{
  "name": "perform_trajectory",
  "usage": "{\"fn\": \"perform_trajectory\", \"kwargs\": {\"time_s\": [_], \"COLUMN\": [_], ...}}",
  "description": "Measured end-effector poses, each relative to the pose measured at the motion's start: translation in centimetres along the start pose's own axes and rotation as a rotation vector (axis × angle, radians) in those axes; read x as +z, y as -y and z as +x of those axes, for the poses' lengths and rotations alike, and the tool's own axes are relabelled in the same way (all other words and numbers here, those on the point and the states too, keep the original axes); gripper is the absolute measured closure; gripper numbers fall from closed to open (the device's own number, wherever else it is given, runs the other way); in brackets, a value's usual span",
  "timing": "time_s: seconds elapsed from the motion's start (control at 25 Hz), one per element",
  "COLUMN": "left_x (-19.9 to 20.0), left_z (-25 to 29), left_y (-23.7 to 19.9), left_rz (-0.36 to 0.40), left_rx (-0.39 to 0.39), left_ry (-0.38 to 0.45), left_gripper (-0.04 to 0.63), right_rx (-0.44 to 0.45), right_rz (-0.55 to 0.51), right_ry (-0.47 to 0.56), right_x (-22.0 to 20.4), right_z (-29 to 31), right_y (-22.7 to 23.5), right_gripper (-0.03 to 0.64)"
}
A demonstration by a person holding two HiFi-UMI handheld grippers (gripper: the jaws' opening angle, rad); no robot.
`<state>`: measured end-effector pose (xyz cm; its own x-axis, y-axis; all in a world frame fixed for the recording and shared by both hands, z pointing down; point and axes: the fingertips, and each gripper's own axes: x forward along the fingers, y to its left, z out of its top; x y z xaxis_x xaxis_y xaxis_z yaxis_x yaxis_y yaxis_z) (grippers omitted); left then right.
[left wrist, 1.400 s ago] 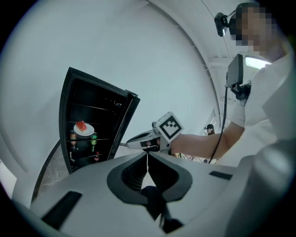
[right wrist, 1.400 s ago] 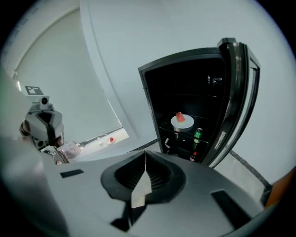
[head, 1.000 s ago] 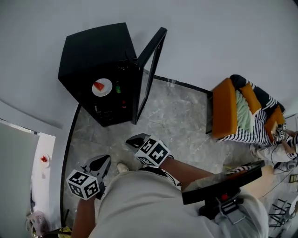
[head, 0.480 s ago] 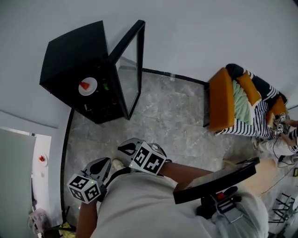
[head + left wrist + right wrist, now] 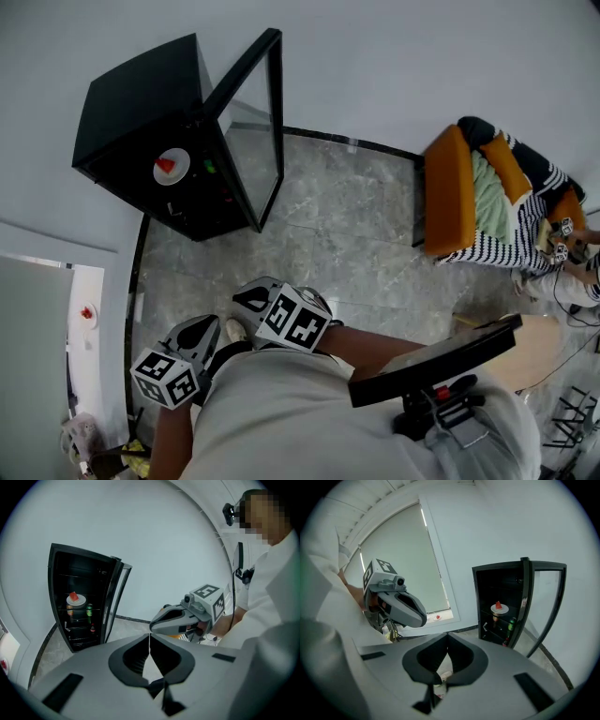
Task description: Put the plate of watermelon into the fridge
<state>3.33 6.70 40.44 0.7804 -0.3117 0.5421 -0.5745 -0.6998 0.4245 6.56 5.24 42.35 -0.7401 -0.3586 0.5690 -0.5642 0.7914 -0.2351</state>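
Two hand-held grippers, both clenched on nothing. Left hand-held gripper (image 5: 150, 638): jaw tips pressed together, only floor showing past them. Right hand-held gripper (image 5: 447, 638): the same, tips meeting, nothing between. They hang side by side close against my body, well apart from the fridge (image 5: 141, 98).

Writing: the only markings I can make out are the black-and-white square patterns on each marker cube (image 5: 169, 375). These are codes, not words. A green can (image 5: 512, 623) stands on the shelf under the plate and a small bottle (image 5: 92, 629) sits lower down. Their labels are too small to read.

Task item: the plate (image 5: 499, 609) with the red watermelon wedge (image 5: 498, 604) sits inside the fridge on the upper shelf, about mid-width.

Edges and room: the glass door (image 5: 255, 122) is swung wide, hinged on the fridge's right side as I face it, its free edge out over the marble floor (image 5: 356, 244). A broad stretch of that floor lies between the grippers and the fridge mouth. A dark skirting line (image 5: 356, 145) runs along the wall foot. An orange chair (image 5: 452, 202) with striped cloth sits by the wall to the right, well apart from the door. A white window ledge (image 5: 84, 356) lies at my left, with a small red thing (image 5: 86, 314) on it; I cannot tell what.
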Motion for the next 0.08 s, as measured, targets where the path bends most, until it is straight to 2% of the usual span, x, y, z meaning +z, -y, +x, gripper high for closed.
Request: {"fn": "perform_trajectory", "kwargs": {"time_s": [0.08], "left_x": [-0.54], "left_z": [0.07], "left_y": [0.38], "left_rz": [-0.004], "left_rx": [0.002], "left_ry": [-0.005], "left_gripper": [0.581], "right_rx": [0.006], "right_rz": [0.006], "right_ry": [0.004], "right_x": [-0.45], "right_z": [-0.02], "right_y": [-0.33], "right_gripper": [0.601]}}
